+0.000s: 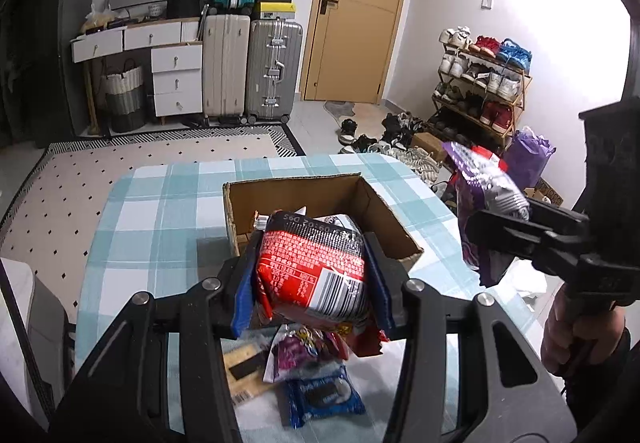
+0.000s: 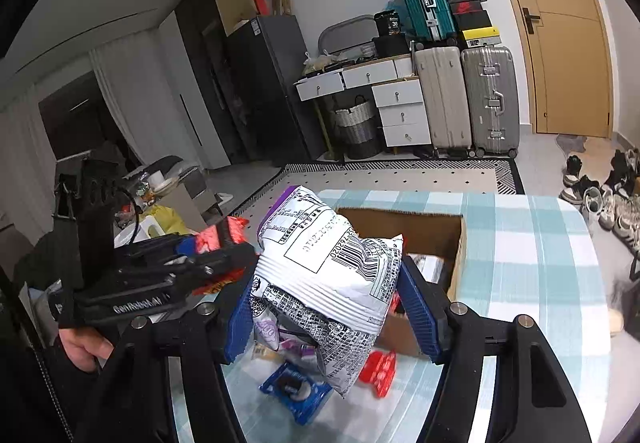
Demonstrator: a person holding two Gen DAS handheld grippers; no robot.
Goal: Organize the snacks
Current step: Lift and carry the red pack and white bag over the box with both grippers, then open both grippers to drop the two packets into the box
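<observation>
Cardboard box [image 1: 304,203] open-topped on the checked tablecloth [image 1: 160,203], serving as the collecting bin. Holds at least one silvery packet [image 2: 430,267] low against its near wall, so sorting looks begun, not finished; hard to tell how many lie inside, since the carried packs block much of the interior.

Red packet [image 1: 312,255] pinched crosswise in the left gripper [image 1: 313,283], blue pads pressing both sides, hanging in the air just short of the box's near wall. White-and-purple bag [image 2: 320,263] clamped the same way in the right gripper [image 2: 326,303], jaws set wider round its puffy body, lifted clear of the cloth and hovering just short of the box on the right side. Neither pack inside the box yet; both judged to be in mid-carry towards it.

Left on the cloth, all on the near side of the box: blue Oreo pack [image 1: 324,395], purple sachet [image 1: 296,351] just beyond it, tan flat packet [image 1: 244,371] beside that, and small red wrapper [image 2: 378,367] close to the box's near corner.

Judged roughly midway: two packs about to go in, four or so more to fetch afterwards. Calls for releasing both packs over the opening, then going for the loose pile.
</observation>
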